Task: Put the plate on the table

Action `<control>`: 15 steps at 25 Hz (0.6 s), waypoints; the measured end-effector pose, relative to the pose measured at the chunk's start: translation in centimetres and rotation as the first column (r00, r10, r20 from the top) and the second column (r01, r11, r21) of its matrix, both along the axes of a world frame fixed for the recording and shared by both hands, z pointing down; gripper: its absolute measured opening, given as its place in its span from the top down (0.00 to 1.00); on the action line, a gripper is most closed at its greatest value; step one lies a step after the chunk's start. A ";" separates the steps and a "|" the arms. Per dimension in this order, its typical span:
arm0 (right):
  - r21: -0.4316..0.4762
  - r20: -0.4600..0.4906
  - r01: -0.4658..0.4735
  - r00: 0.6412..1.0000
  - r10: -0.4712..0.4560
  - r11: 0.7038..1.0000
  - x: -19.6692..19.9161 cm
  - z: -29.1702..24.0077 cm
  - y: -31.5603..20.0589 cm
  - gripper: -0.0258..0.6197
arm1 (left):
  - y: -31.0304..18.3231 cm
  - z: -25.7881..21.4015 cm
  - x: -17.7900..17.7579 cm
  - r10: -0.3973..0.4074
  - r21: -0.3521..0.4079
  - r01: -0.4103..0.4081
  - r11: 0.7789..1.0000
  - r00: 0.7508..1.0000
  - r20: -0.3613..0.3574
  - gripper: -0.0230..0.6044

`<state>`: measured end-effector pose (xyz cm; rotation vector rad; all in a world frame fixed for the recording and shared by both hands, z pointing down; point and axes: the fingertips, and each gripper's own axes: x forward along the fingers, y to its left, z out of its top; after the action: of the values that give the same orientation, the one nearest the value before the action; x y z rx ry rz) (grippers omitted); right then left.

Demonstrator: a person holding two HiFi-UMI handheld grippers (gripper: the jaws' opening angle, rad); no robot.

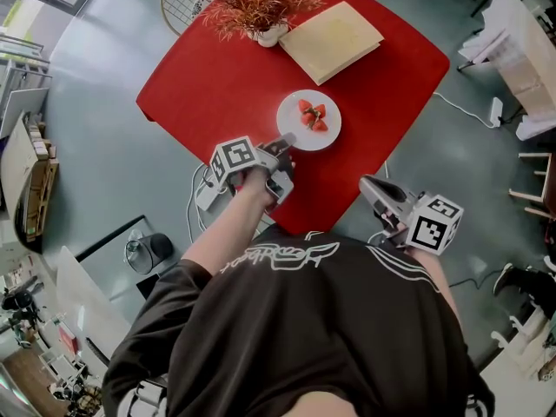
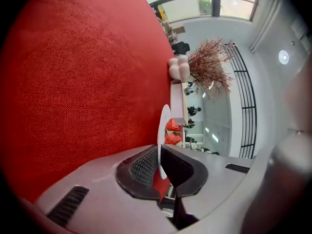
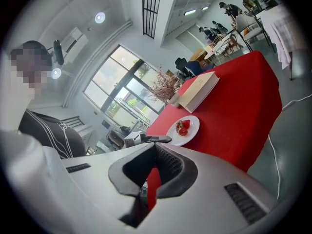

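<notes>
The left gripper (image 1: 285,144) has its fingers clenched on the near rim of the white plate (image 1: 325,137) lying on the red desk (image 1: 208,76), while the right gripper (image 1: 375,188), fingers closed and empty, hangs beside the desk.

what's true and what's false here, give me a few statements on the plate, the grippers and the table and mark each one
1. The left gripper's jaws are clamped on the rim of the white plate. True.
2. The plate is empty. False: strawberries lie on it.
3. The right gripper holds the book. False: its jaws are shut on nothing, off the table's near edge; the book lies at the far side of the table.
4. The table has a red top. True.
5. The vase of reddish branches stands on the floor. False: it stands on the table beside the book.
</notes>
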<state>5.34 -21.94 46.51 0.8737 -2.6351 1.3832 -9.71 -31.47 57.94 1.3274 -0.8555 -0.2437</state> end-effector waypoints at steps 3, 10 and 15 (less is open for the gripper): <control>0.004 0.000 0.003 1.000 -0.003 1.000 -0.1 -0.2 0.1 0.95 | 0.0 0.1 -0.2 -0.008 -0.020 0.009 1.000 1.000 0.021 0.93; -0.012 0.005 -0.014 1.000 0.015 1.000 0.2 0.2 0.6 0.95 | 0.0 -0.1 0.1 -0.006 -0.007 0.006 1.000 1.000 -0.013 0.80; -0.021 0.003 -0.011 1.000 0.011 1.000 0.2 0.3 1.2 0.95 | -0.2 -0.7 0.3 -0.011 0.024 0.012 1.000 0.999 -0.050 0.72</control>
<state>5.58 -20.78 46.76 0.8860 -2.6172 1.4137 -9.42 -31.66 57.21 1.3334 -0.8205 -0.2962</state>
